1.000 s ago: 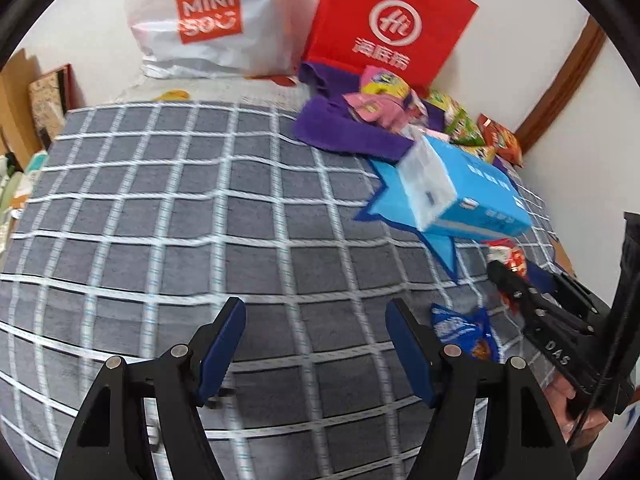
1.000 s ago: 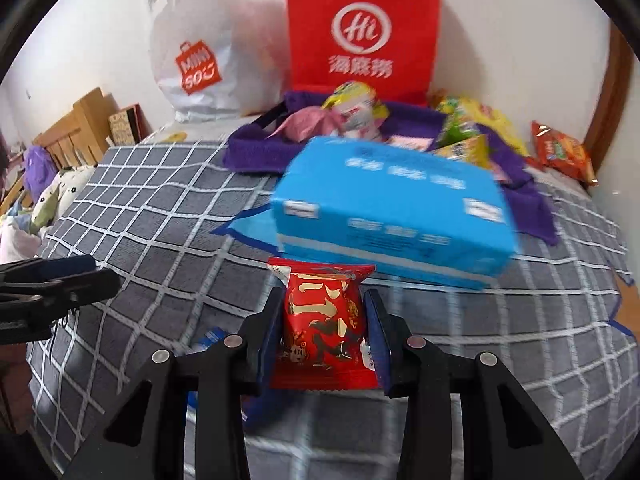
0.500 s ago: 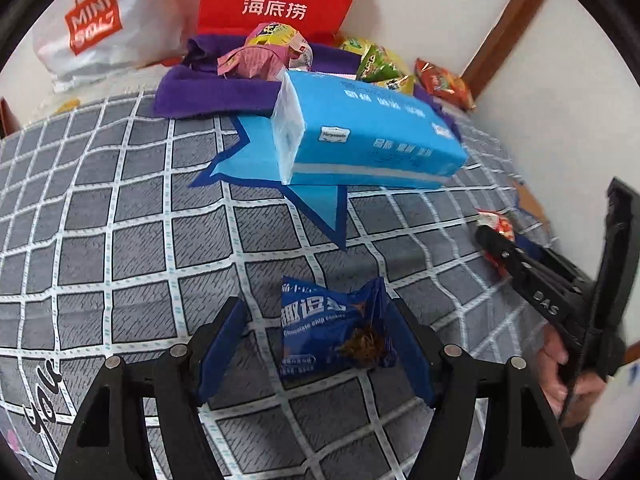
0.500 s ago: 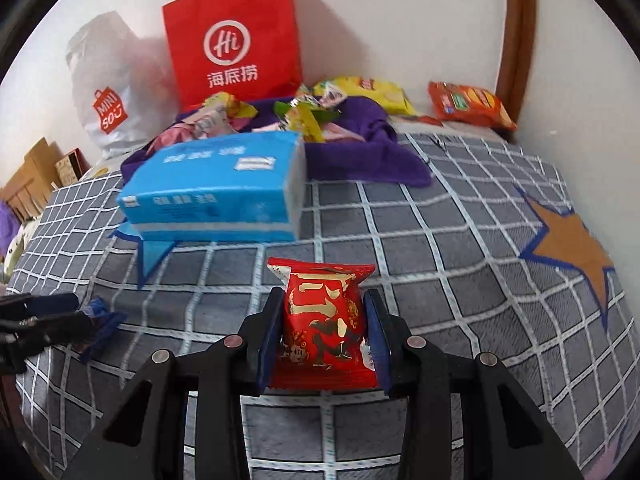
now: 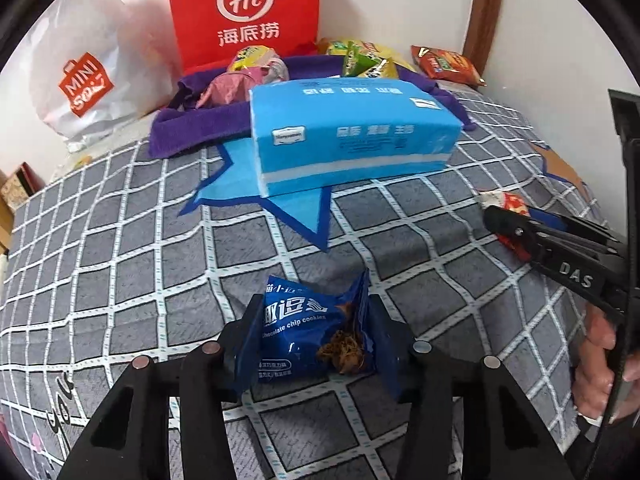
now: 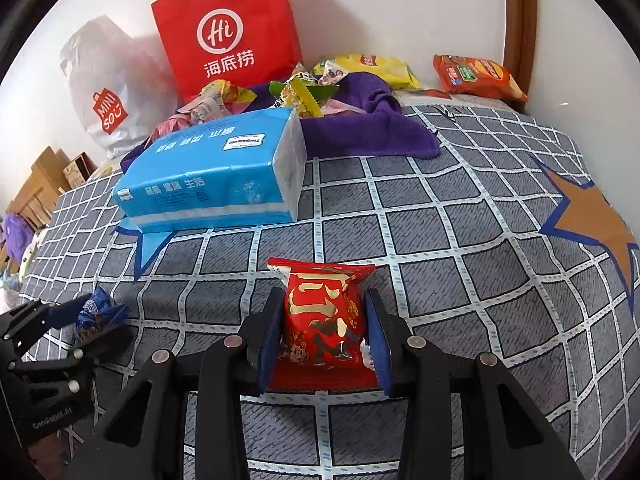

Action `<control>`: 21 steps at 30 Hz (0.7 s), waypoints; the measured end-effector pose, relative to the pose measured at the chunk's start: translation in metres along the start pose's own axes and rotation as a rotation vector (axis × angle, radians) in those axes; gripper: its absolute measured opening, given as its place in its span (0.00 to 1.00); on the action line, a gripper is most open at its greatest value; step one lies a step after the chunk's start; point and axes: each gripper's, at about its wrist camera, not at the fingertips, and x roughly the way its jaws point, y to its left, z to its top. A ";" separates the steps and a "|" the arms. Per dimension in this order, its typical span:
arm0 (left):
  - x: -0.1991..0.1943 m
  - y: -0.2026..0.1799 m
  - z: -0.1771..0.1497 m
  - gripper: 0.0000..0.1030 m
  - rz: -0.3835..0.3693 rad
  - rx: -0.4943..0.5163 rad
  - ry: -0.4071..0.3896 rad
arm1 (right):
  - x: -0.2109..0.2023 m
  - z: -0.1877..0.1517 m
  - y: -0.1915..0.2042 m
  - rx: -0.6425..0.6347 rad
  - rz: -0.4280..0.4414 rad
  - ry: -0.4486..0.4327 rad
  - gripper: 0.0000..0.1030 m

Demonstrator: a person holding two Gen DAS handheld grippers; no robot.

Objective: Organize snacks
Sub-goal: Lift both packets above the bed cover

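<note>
A blue chocolate chip cookie packet (image 5: 312, 328) lies on the grey checked bedspread (image 5: 120, 260). My left gripper (image 5: 316, 312) has it between its jaws, which are closing. The pads press its sides and the wrapper is crumpled. In the right wrist view the same packet (image 6: 100, 308) shows at the left gripper (image 6: 80, 312) tips, far left. My right gripper (image 6: 324, 300) is shut on a red snack packet (image 6: 324, 320), held upright just above the bedspread. In the left wrist view the right gripper (image 5: 504, 220) is at the right edge with the red packet (image 5: 504, 202).
A blue tissue pack (image 5: 352, 136) lies mid-bed. Behind it a purple cloth (image 5: 188, 128) holds several snack packets. A red paper bag (image 5: 244, 12) and a white shopping bag (image 5: 88, 80) lean on the wall. An orange chip bag (image 6: 476, 76) lies back right. A hand (image 5: 596, 344) grips the right tool.
My left gripper swung right to the blue cookie packet, straddled it, then narrowed its jaws onto it. The right gripper shifted right with the red packet still held.
</note>
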 end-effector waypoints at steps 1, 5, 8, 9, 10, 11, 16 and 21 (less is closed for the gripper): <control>-0.001 0.001 0.000 0.42 -0.005 -0.004 -0.003 | 0.000 0.000 0.000 -0.001 -0.002 -0.001 0.38; -0.006 0.007 0.003 0.41 -0.038 -0.028 -0.012 | 0.000 0.000 0.002 -0.011 -0.010 -0.003 0.38; -0.009 0.012 0.007 0.41 -0.025 -0.040 -0.025 | -0.003 0.000 0.007 -0.040 -0.032 -0.014 0.38; -0.011 0.015 0.009 0.41 -0.024 -0.044 -0.031 | -0.004 0.000 0.010 -0.058 -0.044 -0.023 0.38; -0.011 0.017 0.011 0.41 -0.023 -0.047 -0.036 | -0.006 0.001 0.014 -0.075 -0.055 -0.031 0.38; -0.012 0.020 0.013 0.41 -0.019 -0.050 -0.039 | -0.007 0.002 0.016 -0.083 -0.058 -0.036 0.38; -0.001 0.033 0.020 0.42 0.014 -0.069 -0.045 | -0.006 0.012 0.025 -0.103 -0.034 -0.040 0.38; 0.011 0.043 0.018 0.44 0.024 -0.097 -0.051 | 0.012 0.010 0.037 -0.131 -0.006 -0.001 0.38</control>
